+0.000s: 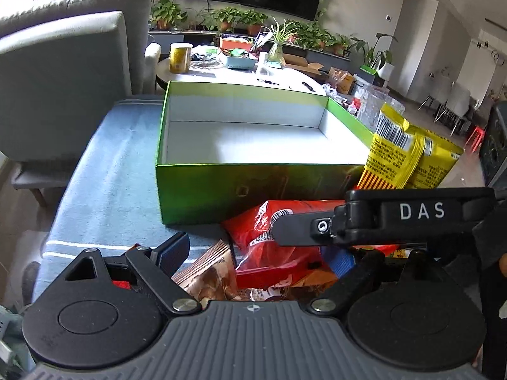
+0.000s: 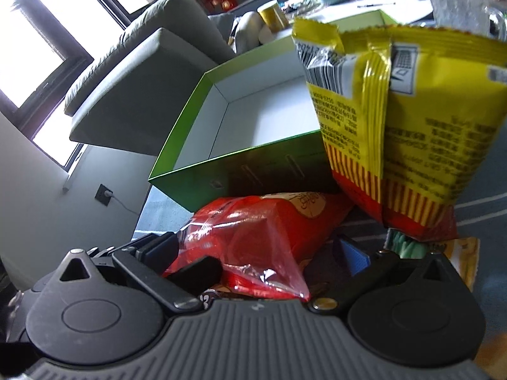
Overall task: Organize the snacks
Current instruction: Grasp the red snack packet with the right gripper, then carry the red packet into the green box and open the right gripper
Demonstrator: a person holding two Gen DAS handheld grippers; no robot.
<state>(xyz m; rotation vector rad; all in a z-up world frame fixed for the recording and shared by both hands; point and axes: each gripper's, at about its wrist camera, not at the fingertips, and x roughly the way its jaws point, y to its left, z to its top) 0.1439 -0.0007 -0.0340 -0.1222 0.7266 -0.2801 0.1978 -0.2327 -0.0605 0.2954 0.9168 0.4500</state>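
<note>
A: How do the two tools stand?

B: The left gripper [image 1: 256, 258] has its fingers spread wide with nothing clamped; below the gap lie a red snack bag [image 1: 269, 240] and a brown packet [image 1: 210, 272]. The right gripper [image 2: 253, 256] is also spread wide, its fingers on either side of the red snack bag [image 2: 259, 231], with no squeeze visible. In the left wrist view its black body [image 1: 412, 213], lettered DAS, reaches across that bag.

A: And beyond them?

B: The green box [image 1: 221, 190], white inside and holding nothing, sits on the blue striped cloth [image 1: 104, 174], its near wall just behind the red bag. A yellow snack bag [image 2: 412, 120] stands upright at the box's near right corner, overlapping that corner from in front. Under it a green-and-white packet [image 2: 405, 243] and an orange one [image 2: 465, 256] peek out.

A: Further back?

B: A grey armchair [image 1: 63, 95] beyond the cloth's left edge, a white round table [image 1: 237, 76] with a gold tin [image 1: 180, 57], potted plants [image 1: 240, 19].
</note>
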